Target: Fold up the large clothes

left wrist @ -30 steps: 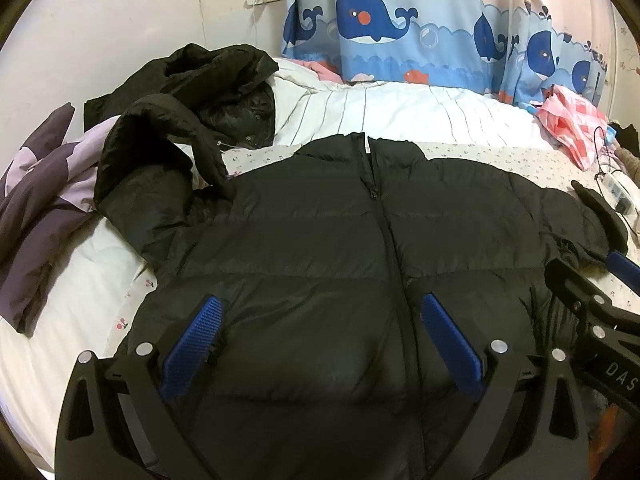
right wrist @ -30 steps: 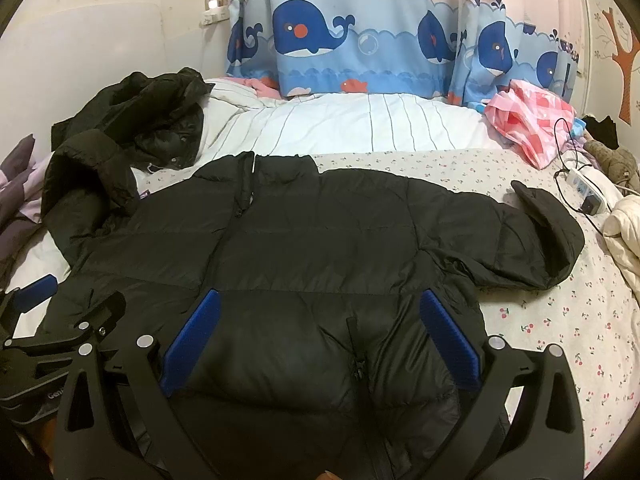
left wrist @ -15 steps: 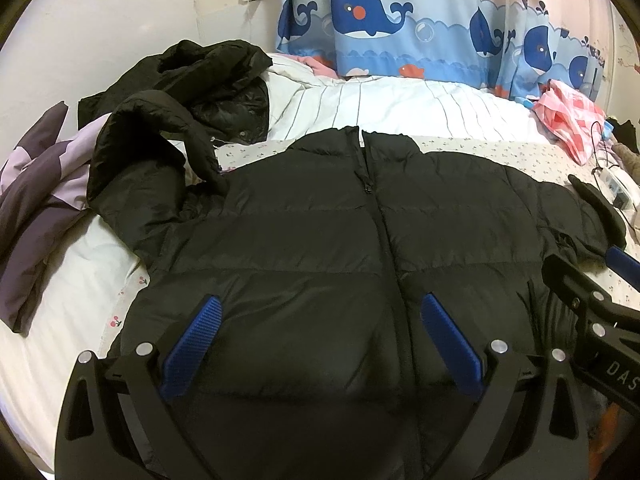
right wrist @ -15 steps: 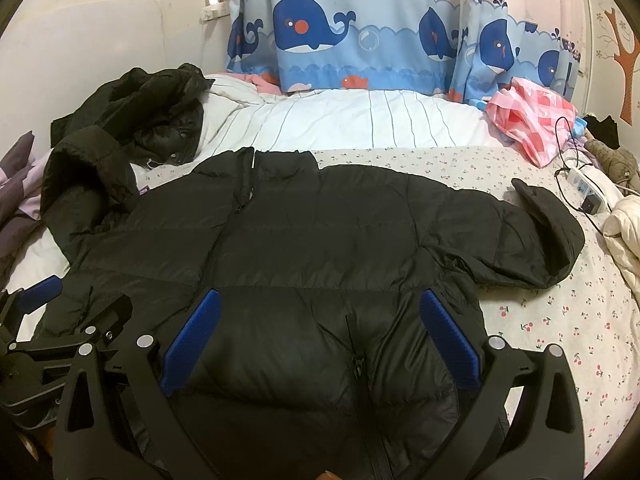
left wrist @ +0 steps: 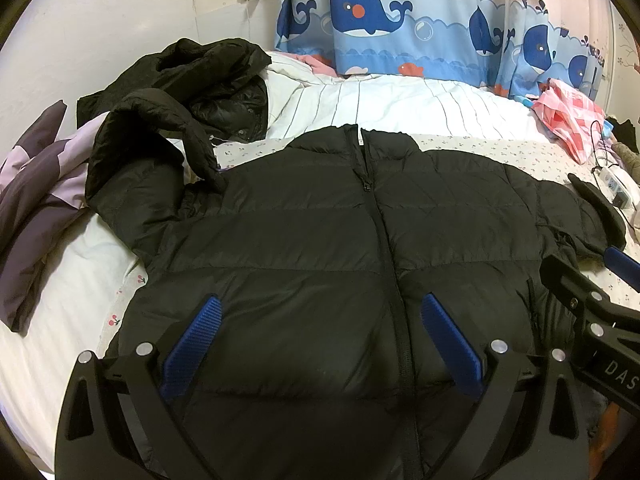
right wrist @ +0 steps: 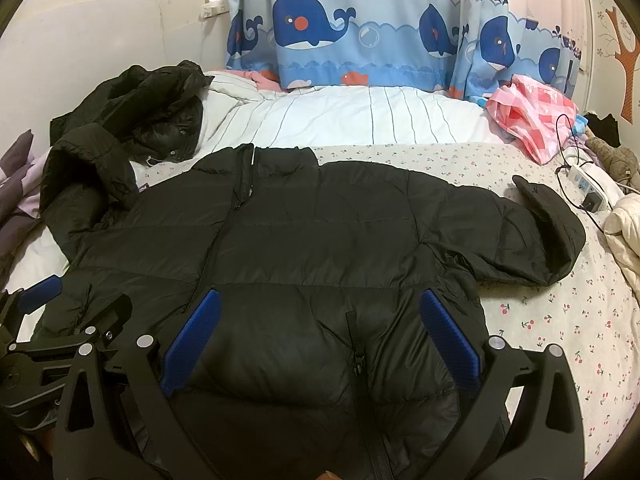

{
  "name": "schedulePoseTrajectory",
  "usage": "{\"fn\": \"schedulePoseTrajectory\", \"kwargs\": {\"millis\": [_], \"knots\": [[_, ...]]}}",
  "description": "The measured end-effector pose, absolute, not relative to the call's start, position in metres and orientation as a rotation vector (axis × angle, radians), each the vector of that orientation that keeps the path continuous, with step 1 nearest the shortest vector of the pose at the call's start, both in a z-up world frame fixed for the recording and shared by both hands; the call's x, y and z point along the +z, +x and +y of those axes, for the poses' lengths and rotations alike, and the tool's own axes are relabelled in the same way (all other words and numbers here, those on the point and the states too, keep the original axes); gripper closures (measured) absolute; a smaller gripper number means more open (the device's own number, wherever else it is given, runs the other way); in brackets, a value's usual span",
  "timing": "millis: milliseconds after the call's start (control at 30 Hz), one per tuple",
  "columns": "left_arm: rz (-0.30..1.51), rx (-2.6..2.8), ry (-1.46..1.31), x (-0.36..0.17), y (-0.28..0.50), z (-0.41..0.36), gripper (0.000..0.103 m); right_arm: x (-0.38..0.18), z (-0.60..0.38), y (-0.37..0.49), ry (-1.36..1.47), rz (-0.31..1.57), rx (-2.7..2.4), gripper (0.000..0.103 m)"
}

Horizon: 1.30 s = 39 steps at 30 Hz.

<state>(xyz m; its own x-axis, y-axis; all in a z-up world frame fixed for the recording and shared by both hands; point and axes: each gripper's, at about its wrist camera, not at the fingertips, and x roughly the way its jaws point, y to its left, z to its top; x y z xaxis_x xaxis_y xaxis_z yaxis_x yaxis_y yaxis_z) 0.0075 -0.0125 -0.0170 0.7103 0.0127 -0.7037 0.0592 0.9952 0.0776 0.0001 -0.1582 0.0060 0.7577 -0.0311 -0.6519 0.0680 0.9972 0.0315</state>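
Note:
A black puffer jacket (left wrist: pixel 320 240) (right wrist: pixel 328 240) lies face up and zipped on the bed, collar toward the curtain. Its left sleeve (left wrist: pixel 132 152) bends up over the bedding; its right sleeve (right wrist: pixel 540 232) curls back on the floral sheet. My left gripper (left wrist: pixel 320 336) hovers open over the jacket's lower front, nothing between its blue pads. My right gripper (right wrist: pixel 320 332) is also open, above the hem near the zipper pull (right wrist: pixel 357 360). Each gripper shows at the edge of the other's view.
A second black coat (right wrist: pixel 144 108) is heaped at the back left. A purple quilt (left wrist: pixel 28 192) lies at the left edge. A pink checked bag (right wrist: pixel 536 116), a power strip with cable (right wrist: pixel 584 184) and a cream garment (right wrist: pixel 624 220) sit at right.
Both grippers have pulled back slightly and tilted; the jacket sits a little lower and smaller in the left view. The jacket itself has not moved.

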Motion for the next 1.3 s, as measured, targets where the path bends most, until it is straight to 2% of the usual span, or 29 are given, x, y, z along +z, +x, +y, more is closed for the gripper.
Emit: {"fn": "schedulePoseTrajectory", "kwargs": {"millis": [1300], "knots": [[0.783,-0.027,0.097,-0.016,0.0084,-0.0123,0.007,0.0055,-0.1614,0.0061,0.067,0.749,-0.048,0.007]]}}
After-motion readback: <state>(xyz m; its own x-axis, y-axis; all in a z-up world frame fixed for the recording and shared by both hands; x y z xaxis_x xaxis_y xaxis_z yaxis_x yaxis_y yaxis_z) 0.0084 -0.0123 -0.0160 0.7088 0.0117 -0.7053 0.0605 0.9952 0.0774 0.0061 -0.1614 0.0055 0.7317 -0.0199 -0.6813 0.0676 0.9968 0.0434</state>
